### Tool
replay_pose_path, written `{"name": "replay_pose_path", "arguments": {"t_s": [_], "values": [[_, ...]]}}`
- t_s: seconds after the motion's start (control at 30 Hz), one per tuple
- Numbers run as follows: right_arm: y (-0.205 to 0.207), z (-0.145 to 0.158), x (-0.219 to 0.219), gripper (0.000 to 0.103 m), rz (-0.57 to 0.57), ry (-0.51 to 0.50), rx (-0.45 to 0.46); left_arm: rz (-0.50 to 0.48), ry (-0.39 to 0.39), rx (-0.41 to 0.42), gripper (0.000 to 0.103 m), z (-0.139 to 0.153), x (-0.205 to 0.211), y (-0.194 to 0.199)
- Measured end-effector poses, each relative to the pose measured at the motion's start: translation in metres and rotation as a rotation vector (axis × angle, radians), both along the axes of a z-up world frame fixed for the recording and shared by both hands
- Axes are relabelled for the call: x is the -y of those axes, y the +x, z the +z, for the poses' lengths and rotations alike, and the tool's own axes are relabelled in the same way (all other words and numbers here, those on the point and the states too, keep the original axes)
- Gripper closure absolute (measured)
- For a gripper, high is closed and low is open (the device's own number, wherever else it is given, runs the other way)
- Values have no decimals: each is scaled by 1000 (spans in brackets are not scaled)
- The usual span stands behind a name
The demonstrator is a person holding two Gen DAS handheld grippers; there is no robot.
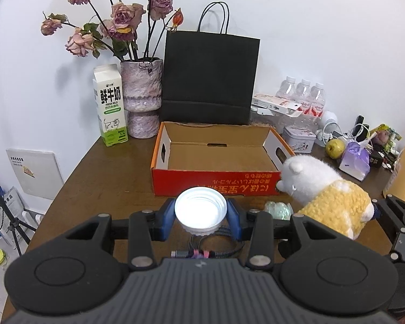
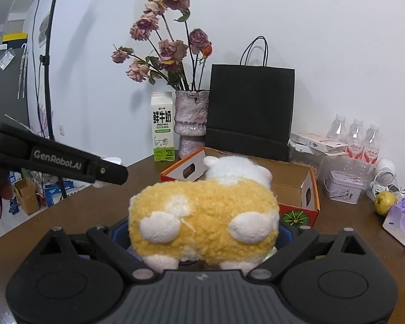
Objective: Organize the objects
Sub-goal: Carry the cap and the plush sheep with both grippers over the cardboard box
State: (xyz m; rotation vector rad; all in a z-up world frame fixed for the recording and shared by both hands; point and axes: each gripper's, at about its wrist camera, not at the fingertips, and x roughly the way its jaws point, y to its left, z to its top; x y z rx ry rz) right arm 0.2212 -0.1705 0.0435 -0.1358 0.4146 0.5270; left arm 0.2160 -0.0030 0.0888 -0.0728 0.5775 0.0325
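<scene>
Left wrist view: your left gripper (image 1: 200, 214) is clamped on a white cap (image 1: 200, 212), blue pads pressing its two sides, open side of the cap facing the cam. It sits above the brown table (image 1: 108, 167), just in front of the red cardboard box (image 1: 216, 182), which lies open w/ nothing visible inside. Behind the box stands a black paper bag (image 1: 210, 81); left of that a vase of dried roses (image 1: 141, 91) and a milk carton (image 1: 110, 108). At right the plush toy (image 1: 326, 191), white head and yellow body, hangs by the box's right front corner, head twd the box; part of the right gripper shows at its far side. A small crumpled iridescent thing (image 1: 279, 209) lies on the table btw cap and plush; can't tell what it is. Further right: water bottles (image 1: 305, 94), a tin (image 1: 299, 137), a green fruit (image 1: 334, 148). Right wrist view: your right gripper (image 2: 202, 232) is clenched on the plush toy (image 2: 202, 216), yellow rear filling the space btw the jaws, blue pads only just visible at each side. The plush is off the table, its white head over the near edge of the box (image 2: 305, 189). The left gripper (image 2: 113, 172) reaches in from the left edge w/ a bit of the white cap (image 2: 112, 160) showing at its tip. Bag (image 2: 251, 113), vase (image 2: 191, 118) and carton (image 2: 163, 127) stand behind.
</scene>
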Motion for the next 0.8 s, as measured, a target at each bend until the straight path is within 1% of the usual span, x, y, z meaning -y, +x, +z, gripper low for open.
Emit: {"name": "replay_pose_path", "arguments": {"t_s": [0.37, 0.63, 0.8], "values": [[53, 4, -6, 6, -14, -2, -23, 12, -11, -22, 62, 6, -4, 58], [92, 11, -14, 6, -23, -6, -39, 23, 6, -22, 62, 17, -6, 98], [119, 11, -21, 6, -28, -18, -55, 33, 4, -40, 62, 18, -8, 125]]}}
